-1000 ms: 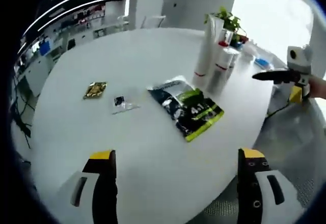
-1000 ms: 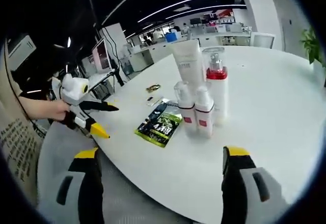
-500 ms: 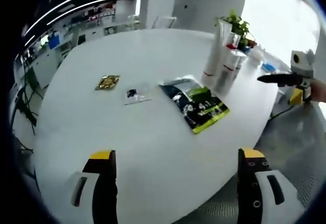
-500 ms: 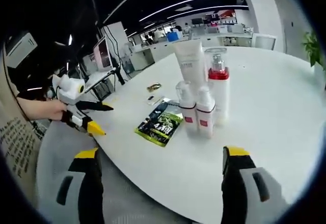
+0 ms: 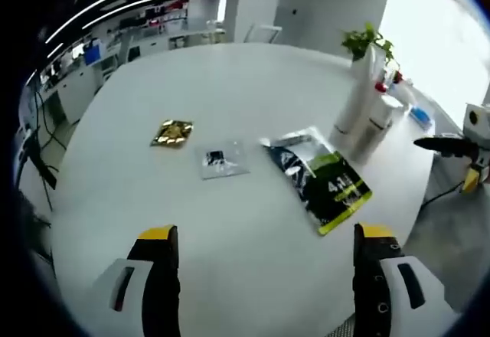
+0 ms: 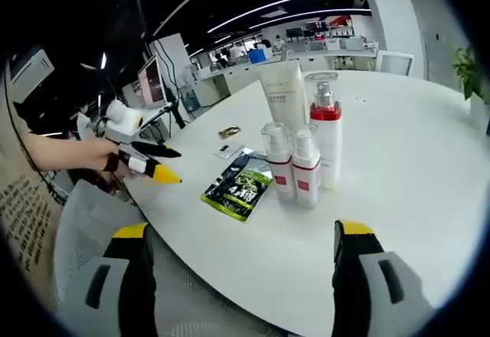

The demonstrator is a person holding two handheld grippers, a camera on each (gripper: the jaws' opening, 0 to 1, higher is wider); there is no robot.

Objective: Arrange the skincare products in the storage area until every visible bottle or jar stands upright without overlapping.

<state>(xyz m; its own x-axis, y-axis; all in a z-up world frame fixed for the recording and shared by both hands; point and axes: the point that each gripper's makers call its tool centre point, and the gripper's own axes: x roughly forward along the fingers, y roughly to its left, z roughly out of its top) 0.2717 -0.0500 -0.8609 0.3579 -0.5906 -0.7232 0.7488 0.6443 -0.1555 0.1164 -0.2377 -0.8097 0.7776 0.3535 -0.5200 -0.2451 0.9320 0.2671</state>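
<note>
While four skincare containers already stand upright in a tight cluster right of centre in the right gripper view, nothing is held by either tool. That cluster is a tall white tube point(image 6: 284, 101) at the back left, a pump bottle with a red collar point(image 6: 325, 126) beside it, and two small white bottles with red bands point(image 6: 277, 160) point(image 6: 306, 167) in front; they stand just beside one another on the white round table point(image 6: 413, 153), and whether any touch I cannot tell. Lying flat to their left is a dark and green sachet point(image 6: 238, 186), with a small clear packet point(image 6: 229, 151) and a gold packet point(image 6: 228, 132) further back. In the left gripper view the same bottles point(image 5: 366, 107) show at the upper right, the sachet point(image 5: 321, 180) right of centre, the clear packet point(image 5: 218, 161) and gold packet point(image 5: 172, 132) near the middle. The left gripper point(image 5: 260, 291) has its jaws wide apart and empty at the bottom of its view, and shows at the left of the right gripper view point(image 6: 149, 165) over the table edge. The right gripper point(image 6: 241, 291) is likewise spread and empty, and shows at the far right edge of the left gripper view point(image 5: 459, 149). The likely risk is at the cluster: the bottles are tall, narrow and close, so a jaw pushed in to separate one could tip its neighbour, and the tube standing on its cap looks the least stable. A careless sweep at the flat sachet could also nudge the front bottles.
</note>
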